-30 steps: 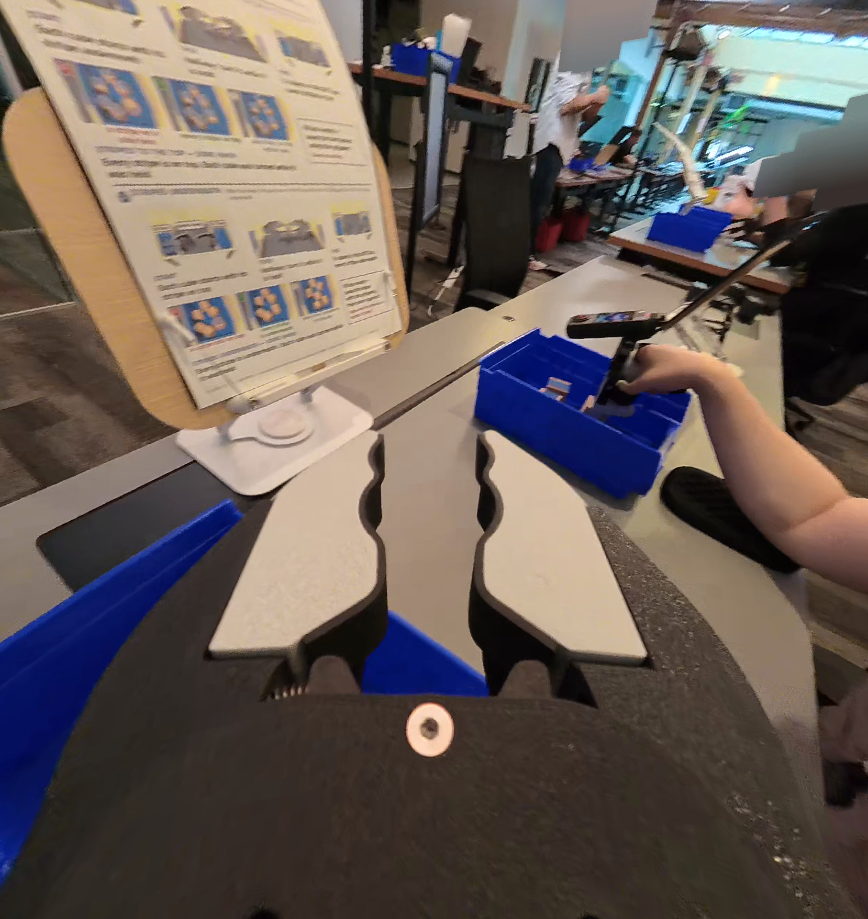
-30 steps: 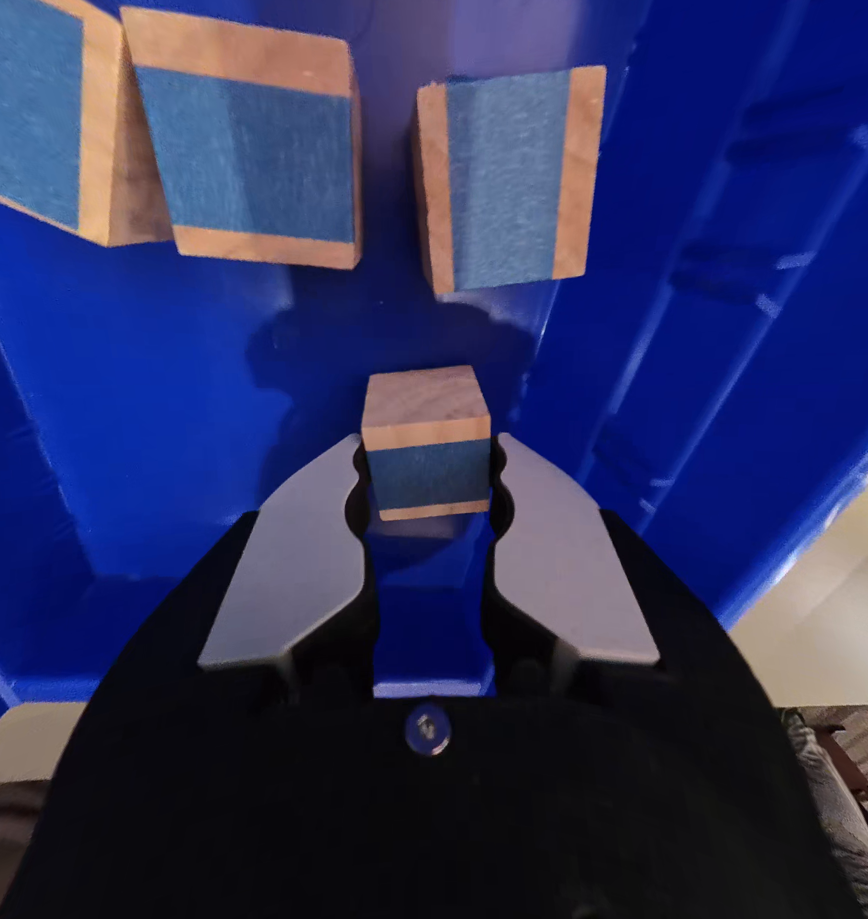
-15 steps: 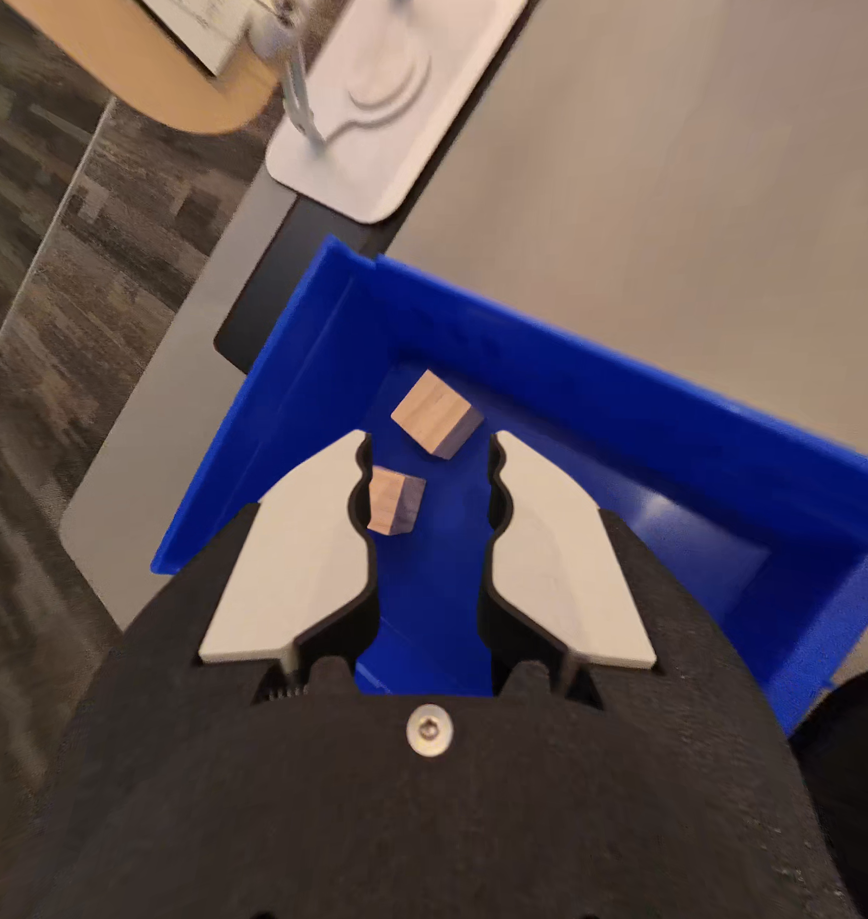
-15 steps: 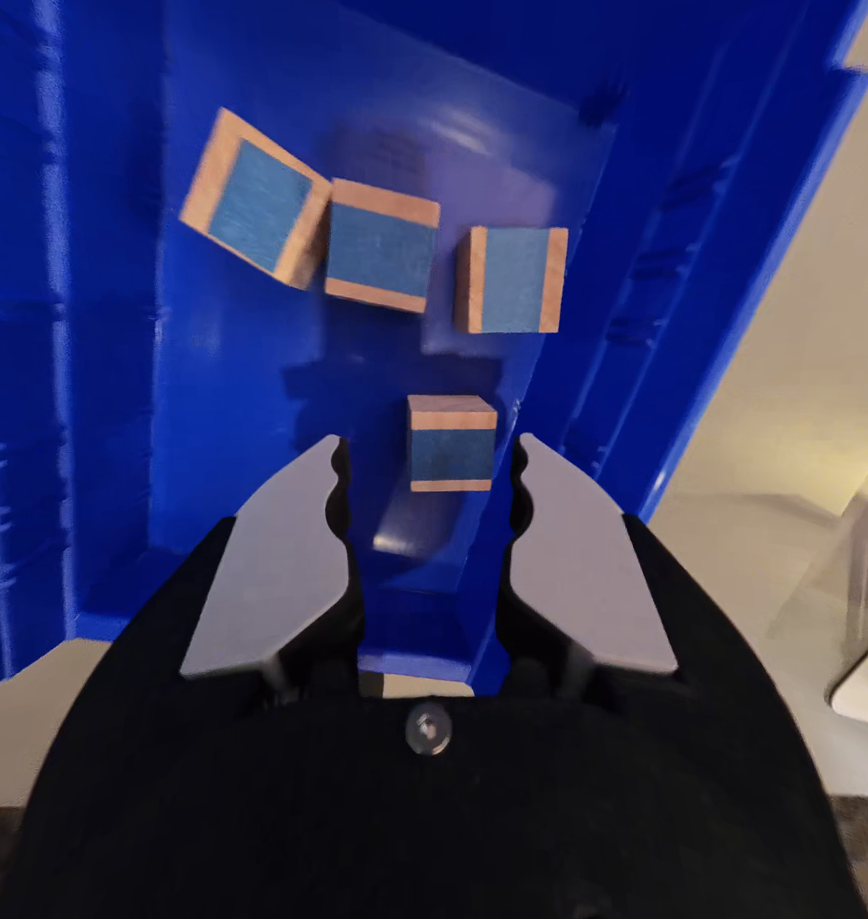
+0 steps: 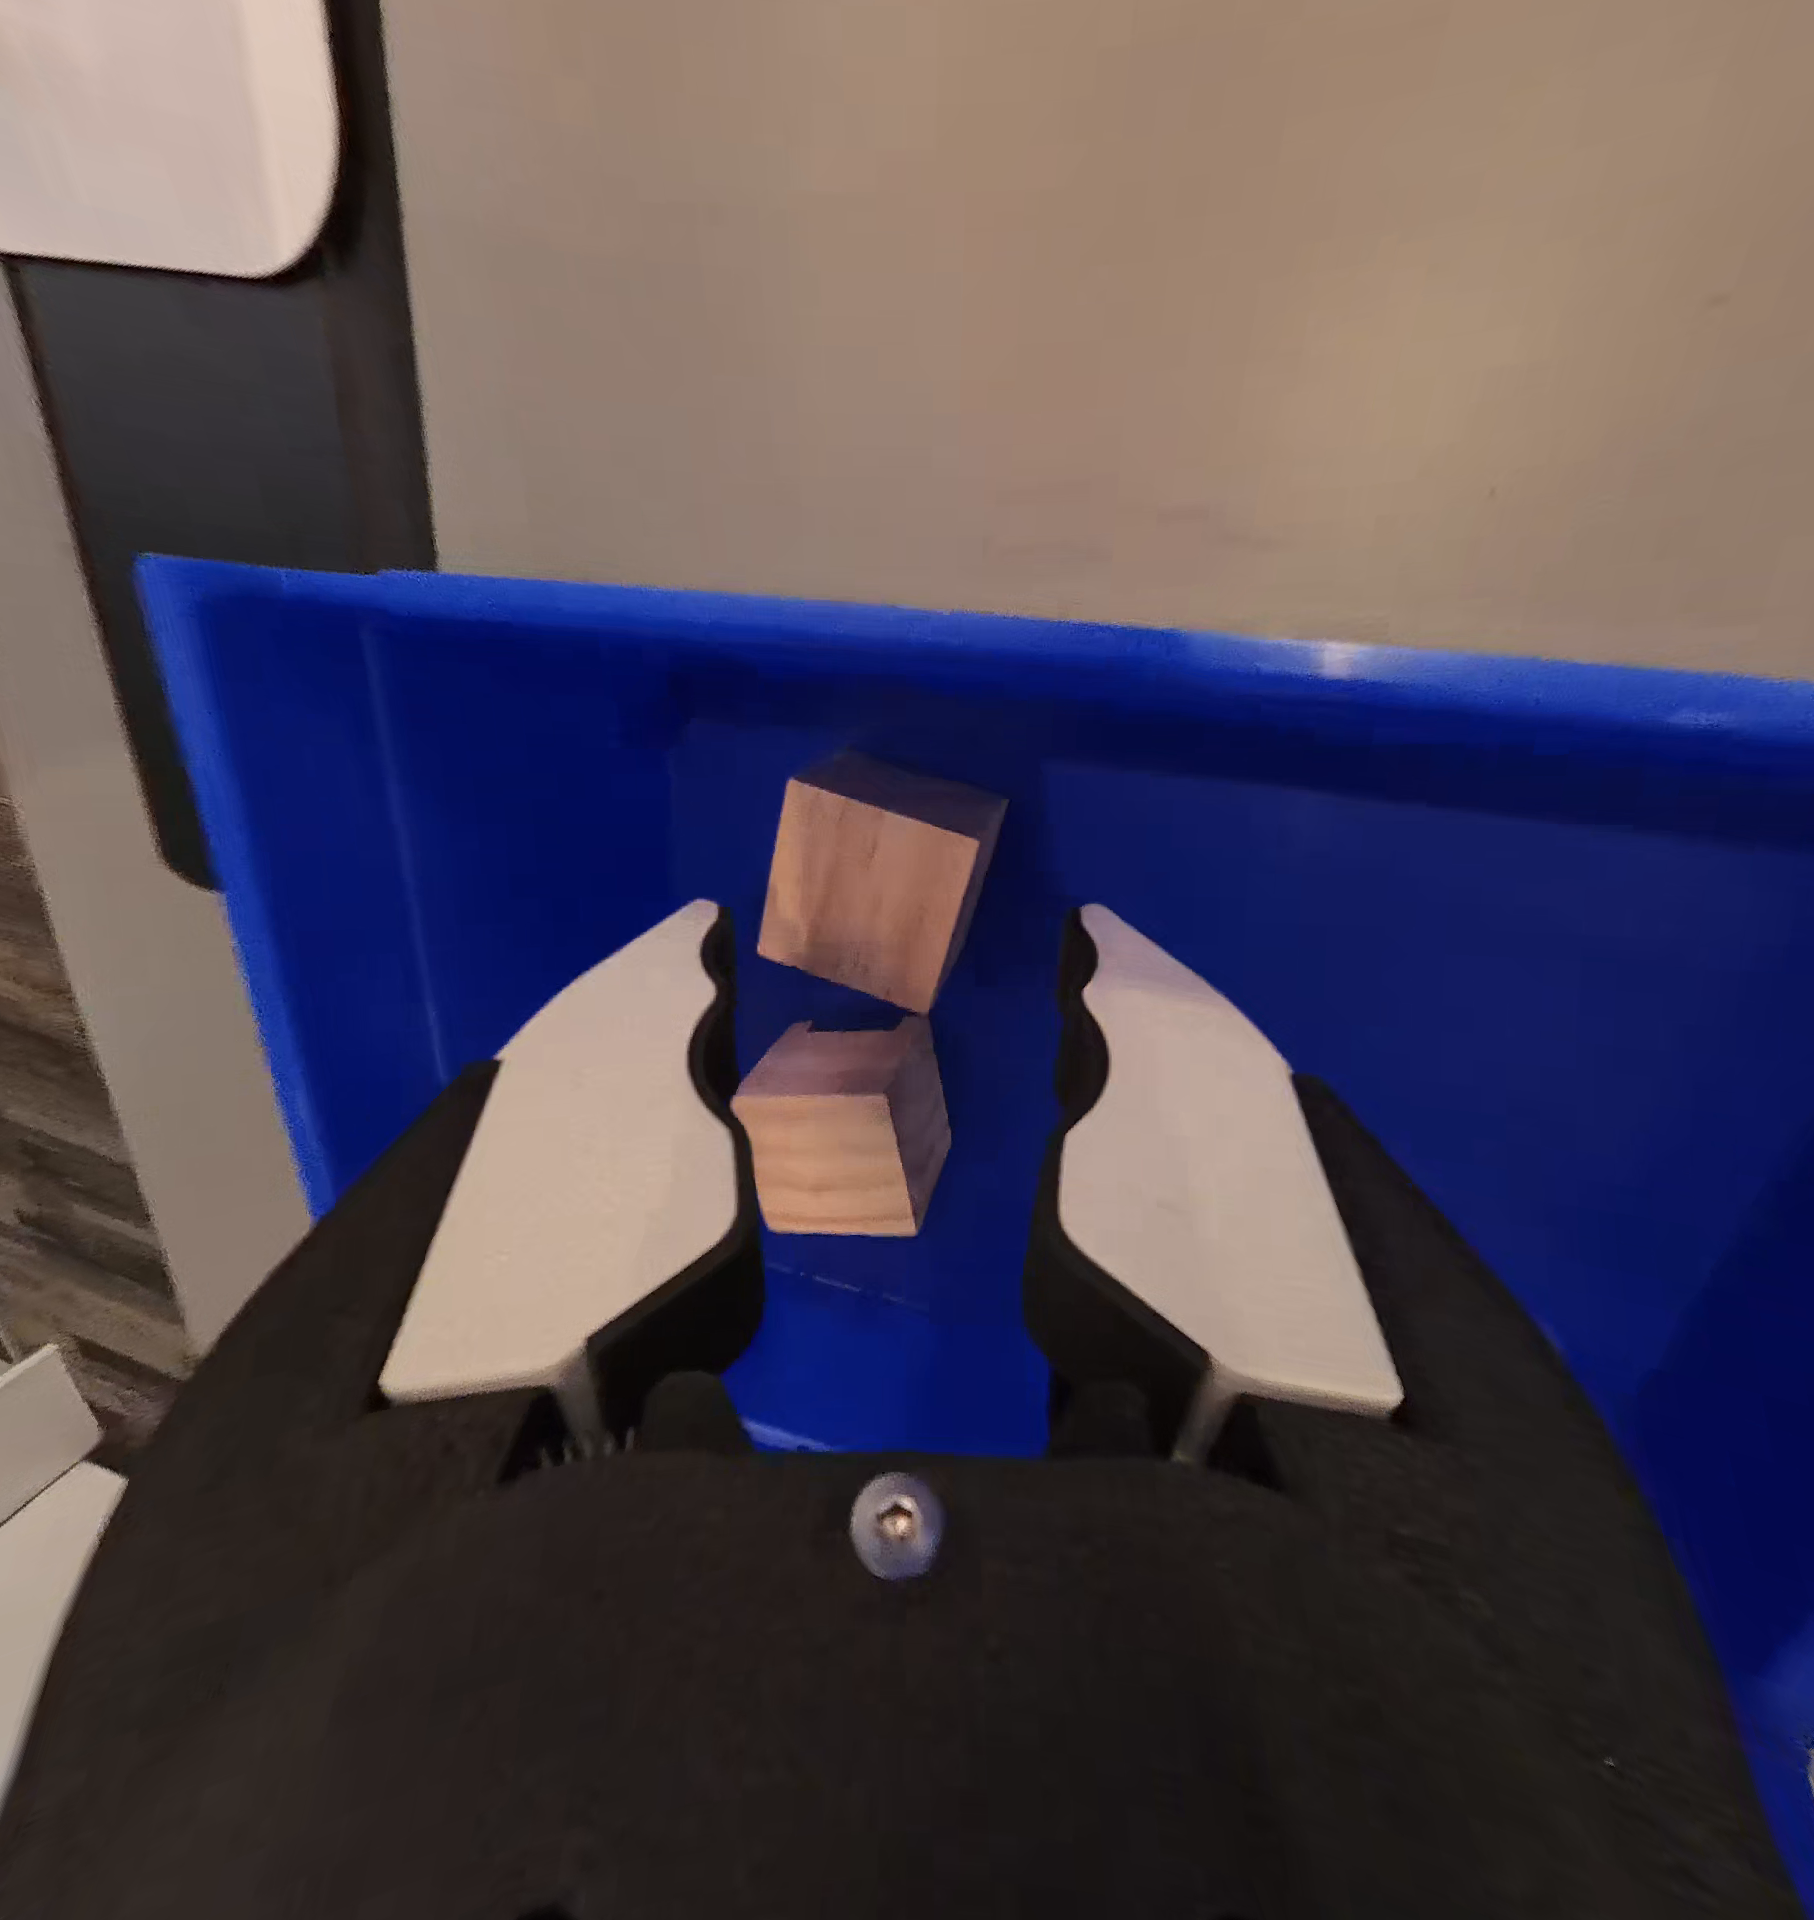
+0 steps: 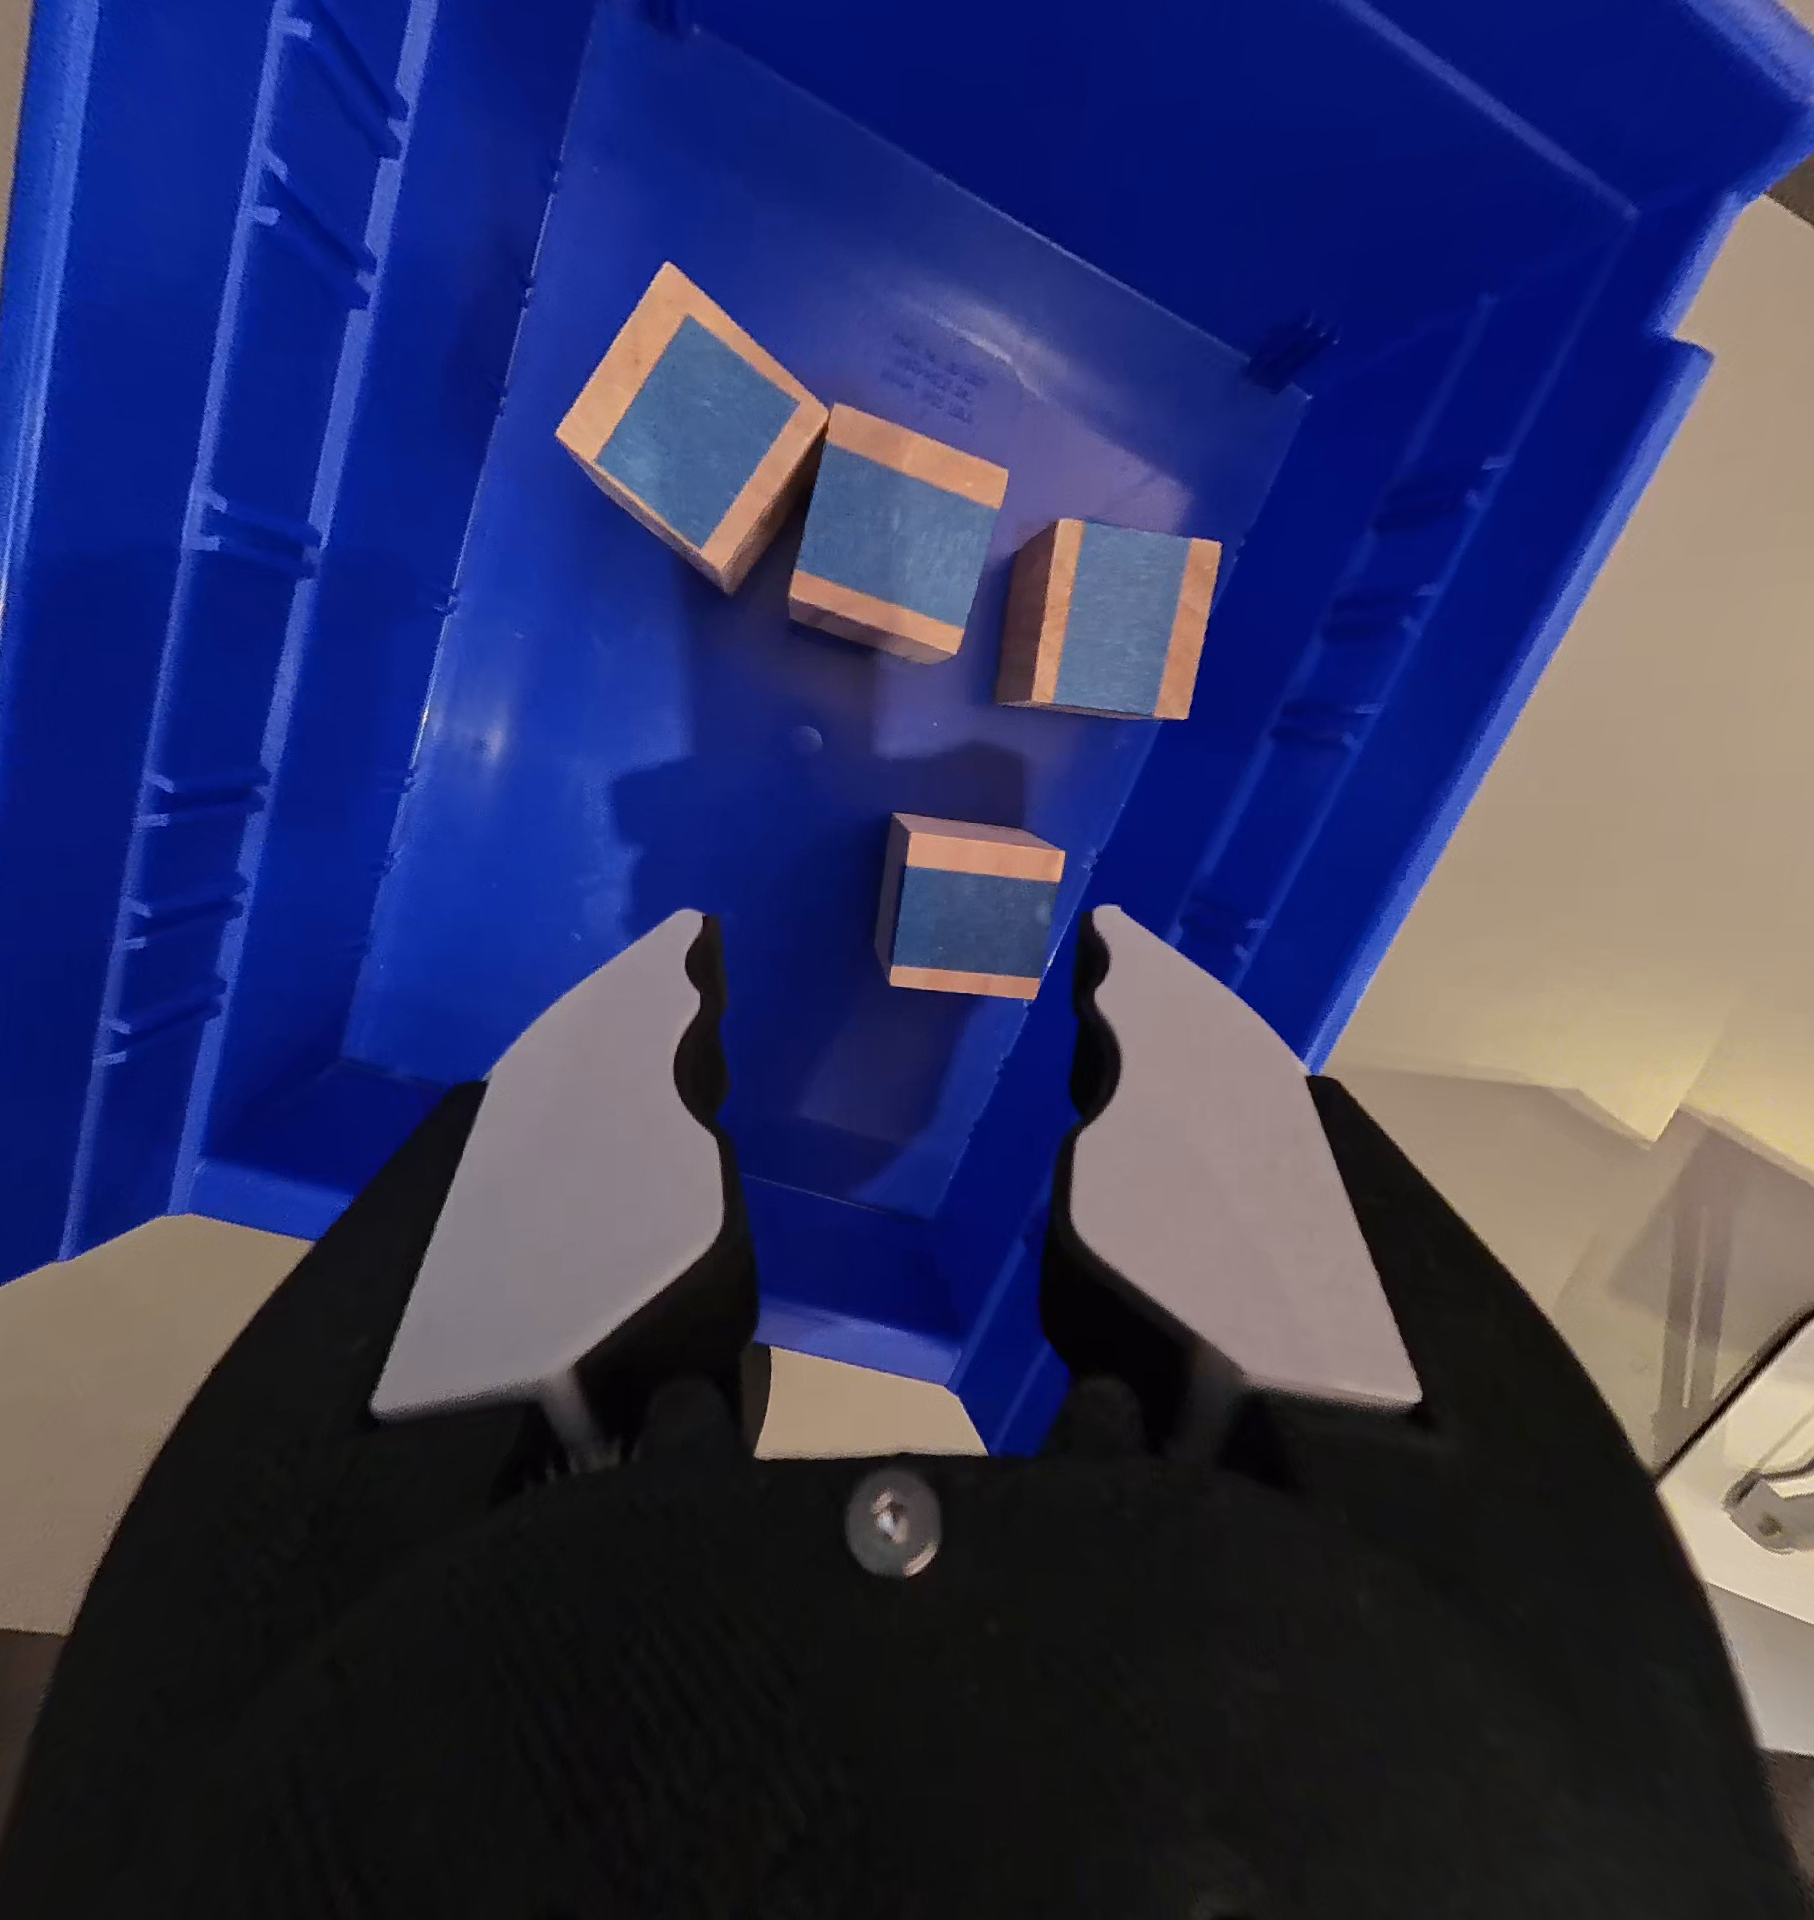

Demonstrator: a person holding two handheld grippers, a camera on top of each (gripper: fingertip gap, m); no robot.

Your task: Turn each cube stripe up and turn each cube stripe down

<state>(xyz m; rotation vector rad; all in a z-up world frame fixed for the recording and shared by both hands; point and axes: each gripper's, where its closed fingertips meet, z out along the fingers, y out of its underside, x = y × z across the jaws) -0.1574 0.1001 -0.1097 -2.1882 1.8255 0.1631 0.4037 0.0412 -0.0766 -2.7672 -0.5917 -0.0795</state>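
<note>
In the left wrist view, two plain wooden cubes lie in a blue bin (image 5: 1402, 935) with no stripe showing. The near cube (image 5: 835, 1132) sits between my open left gripper's (image 5: 892, 925) fingers, close to the left one. The far cube (image 5: 877, 878) lies just beyond the fingertips. In the right wrist view, several cubes lie in another blue bin (image 6: 259, 623), blue stripe up. The nearest striped cube (image 6: 970, 909) lies just beyond my open, empty right gripper (image 6: 892, 930), by its right fingertip. Three more (image 6: 690, 431) (image 6: 898, 535) (image 6: 1105, 623) lie farther in.
Both bins stand on a grey table (image 5: 1090, 312). A white stand base (image 5: 134, 125) lies beyond the left bin, also at the right view's lower right (image 6: 1765, 1475). The table edge and dark floor (image 5: 20, 1039) run along the left.
The left gripper swung down from facing the room into its bin and closed in on the two plain cubes. The right gripper opened, let go of the nearest striped cube and pulled back.
</note>
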